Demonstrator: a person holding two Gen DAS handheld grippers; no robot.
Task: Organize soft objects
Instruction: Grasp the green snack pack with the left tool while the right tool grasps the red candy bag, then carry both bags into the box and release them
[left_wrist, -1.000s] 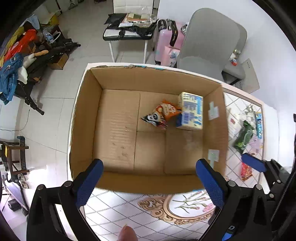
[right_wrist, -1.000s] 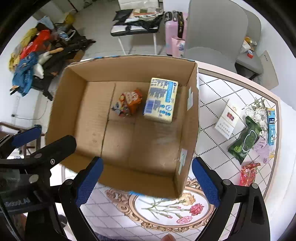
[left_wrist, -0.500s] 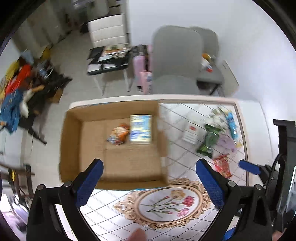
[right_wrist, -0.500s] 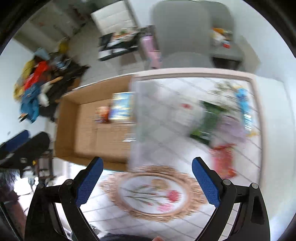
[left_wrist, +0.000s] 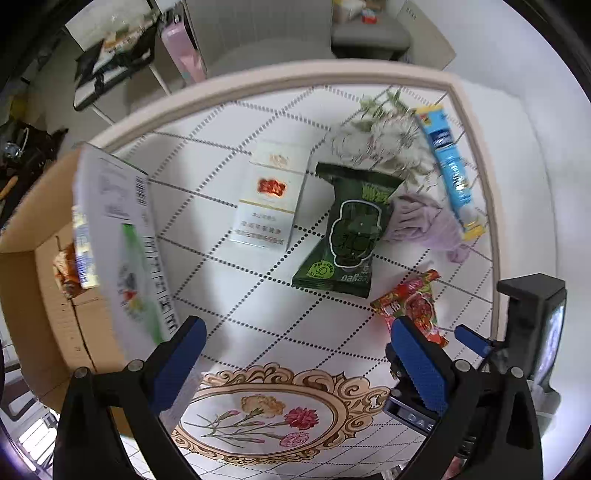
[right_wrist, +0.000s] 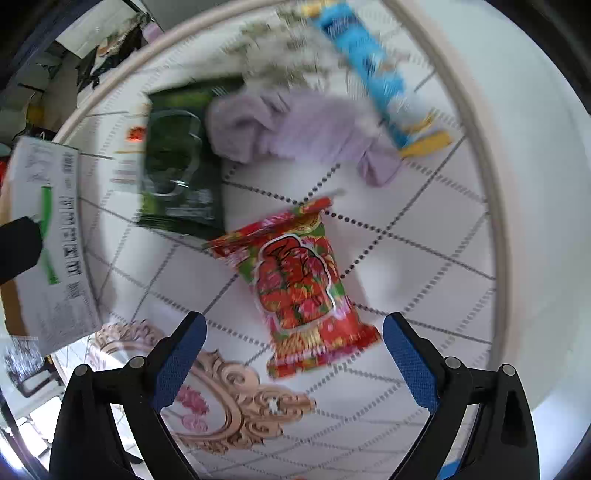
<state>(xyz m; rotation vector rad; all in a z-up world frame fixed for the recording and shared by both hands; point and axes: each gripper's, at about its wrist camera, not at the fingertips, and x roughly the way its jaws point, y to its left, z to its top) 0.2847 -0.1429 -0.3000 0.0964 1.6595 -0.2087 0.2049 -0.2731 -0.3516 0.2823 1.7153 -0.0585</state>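
**Red packet lying straight ahead of the right tool**

Left wrist view: the left tool (left_wrist: 295, 354) is hanging open and empty above the patterned surface (left_wrist: 258, 288). The cardboard box (left_wrist: 55, 314) is sitting off to its left, at the surface's edge. The loose items are lying ahead and to the right: a white carton (left_wrist: 271, 194), a green pouch (left_wrist: 351, 232), a lilac cloth (left_wrist: 424, 221), a blue tube (left_wrist: 450, 170) and a red snack packet (left_wrist: 413, 306). The packet is lying just beyond this tool's right finger, off its centre line.

Right wrist view: the right tool (right_wrist: 293, 352) is also spreading wide and carrying nothing. The red snack packet (right_wrist: 299, 284) is lying almost squarely between its fingers, just ahead of the tips. Its long axis is running roughly away from the camera, leaning a little to the left, so the fingers are standing either side of its narrow width. Judging from this, the right tool is the nearer and better-aligned one, and the packet looks like the next pick. The picture is blurred with motion, so finer detail cannot be told.
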